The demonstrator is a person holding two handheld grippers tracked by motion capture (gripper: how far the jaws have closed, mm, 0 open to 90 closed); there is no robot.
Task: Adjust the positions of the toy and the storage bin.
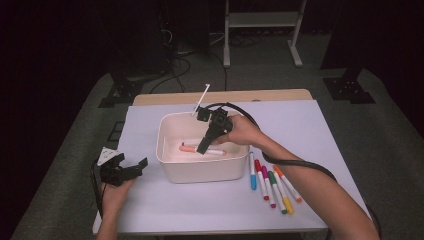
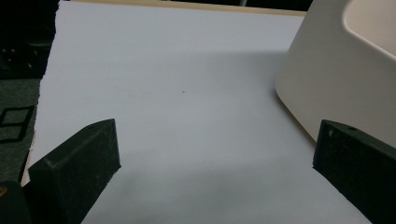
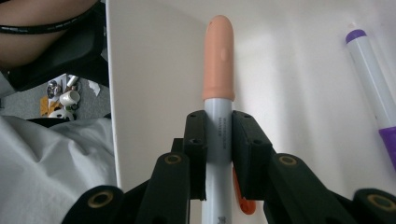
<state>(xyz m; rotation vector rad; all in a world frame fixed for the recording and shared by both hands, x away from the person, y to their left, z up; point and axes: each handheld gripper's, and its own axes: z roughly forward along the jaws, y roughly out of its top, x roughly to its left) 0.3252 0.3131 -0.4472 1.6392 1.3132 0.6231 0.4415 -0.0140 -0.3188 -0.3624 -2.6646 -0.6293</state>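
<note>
A white bin stands in the middle of the table. My right gripper reaches down into it, shut on a grey-barrelled marker with a peach cap. In the right gripper view the jaws clamp the barrel just behind the peach cap, which points at the bin's inner wall. A purple-capped marker lies on the bin floor beside it. My left gripper rests at the table's left, open, with bare tabletop between its jaws.
Several coloured markers lie side by side on the white table, right of the bin. The bin's outer wall is close to the left gripper's right jaw. A white stand is on the floor beyond the table.
</note>
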